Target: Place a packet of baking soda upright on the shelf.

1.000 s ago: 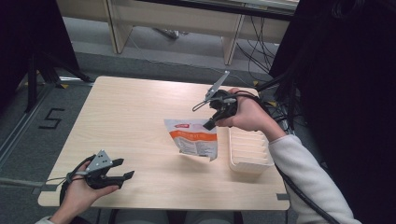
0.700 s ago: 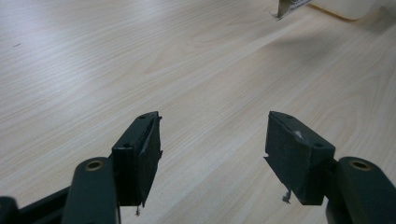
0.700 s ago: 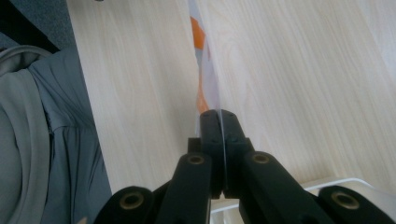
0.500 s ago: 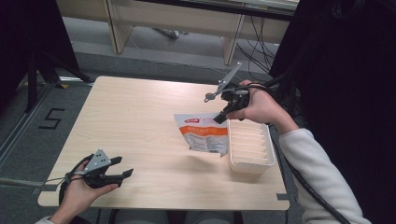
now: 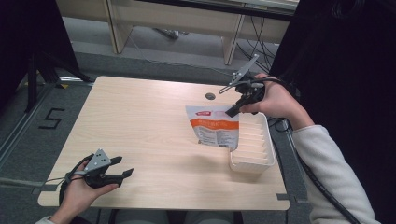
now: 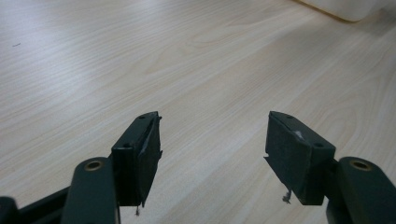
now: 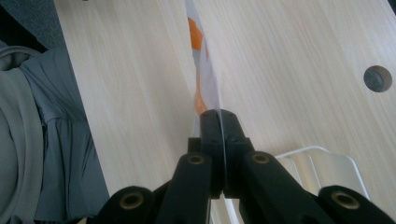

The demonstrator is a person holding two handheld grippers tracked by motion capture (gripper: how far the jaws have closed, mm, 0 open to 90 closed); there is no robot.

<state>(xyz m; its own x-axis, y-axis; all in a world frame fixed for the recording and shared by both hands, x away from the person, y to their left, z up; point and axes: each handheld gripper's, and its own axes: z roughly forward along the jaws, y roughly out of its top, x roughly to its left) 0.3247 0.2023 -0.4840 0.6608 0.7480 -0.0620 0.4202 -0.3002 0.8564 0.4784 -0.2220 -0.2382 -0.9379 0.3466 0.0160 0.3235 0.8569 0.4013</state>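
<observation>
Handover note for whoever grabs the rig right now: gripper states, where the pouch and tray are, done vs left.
Right gripper: shut on the top edge of the orange-and-white pouch, which hangs upright just left of the white ribbed tray; its lower right corner overlaps the tray's left rim in the high view.
Left gripper: open, holding nothing, low over the near left part of the wooden table.
Done: pouch picked up and brought to the tray's edge.
Left: likely carry it over the tray, lower it in and release. Nothing lies in the tray so far.
</observation>
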